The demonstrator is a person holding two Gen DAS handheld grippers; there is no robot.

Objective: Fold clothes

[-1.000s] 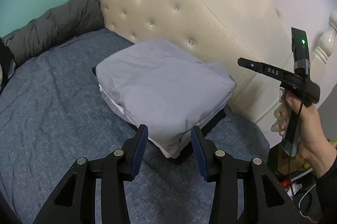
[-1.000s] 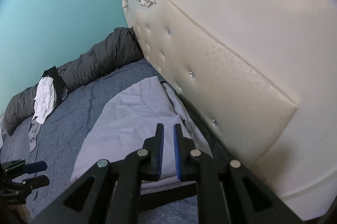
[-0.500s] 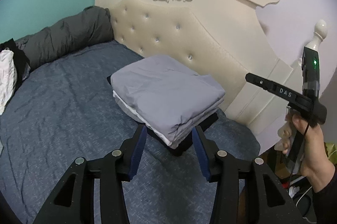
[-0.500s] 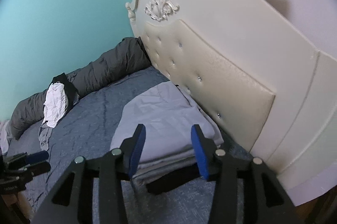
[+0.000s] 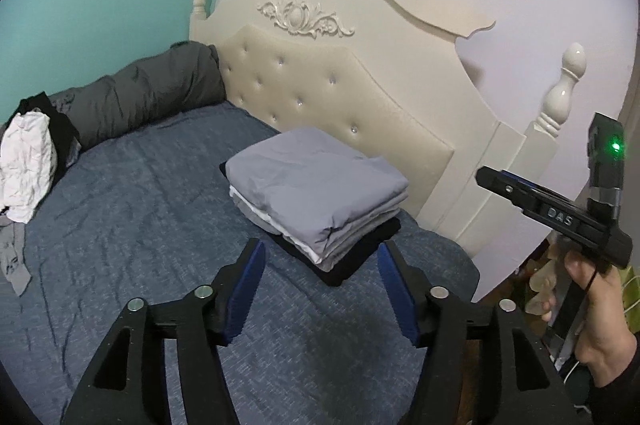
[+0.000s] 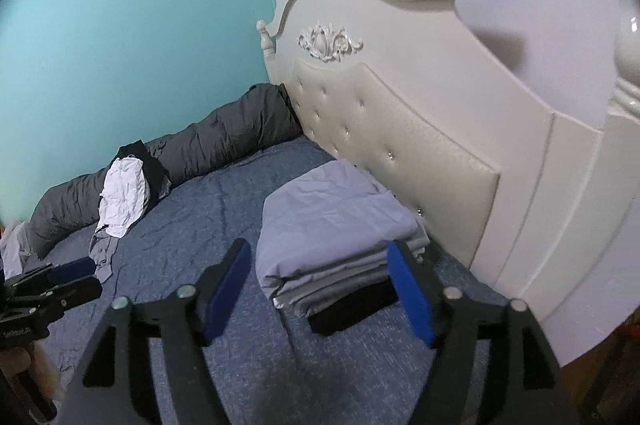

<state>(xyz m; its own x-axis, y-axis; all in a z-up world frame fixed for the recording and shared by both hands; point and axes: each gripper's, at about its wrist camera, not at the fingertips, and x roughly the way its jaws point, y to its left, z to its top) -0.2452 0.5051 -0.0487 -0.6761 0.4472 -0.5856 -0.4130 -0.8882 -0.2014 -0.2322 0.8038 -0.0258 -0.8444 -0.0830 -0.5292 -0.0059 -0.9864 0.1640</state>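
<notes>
Bed (image 5: 120, 209) below: left gripper (image 5: 320, 281), right gripper (image 6: 320, 289) jaws opening, empty.

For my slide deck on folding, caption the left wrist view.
Left gripper opening, empty, above a folded stack on the bed; right gripper at the frame's right.

Both grippers point forward and downward. The left gripper (image 5: 320, 285) has its jaws opening with nothing between them; the right gripper (image 6: 320, 289) likewise, jaws opening and empty. A hand (image 5: 596, 321) grips the right handle.
</notes>
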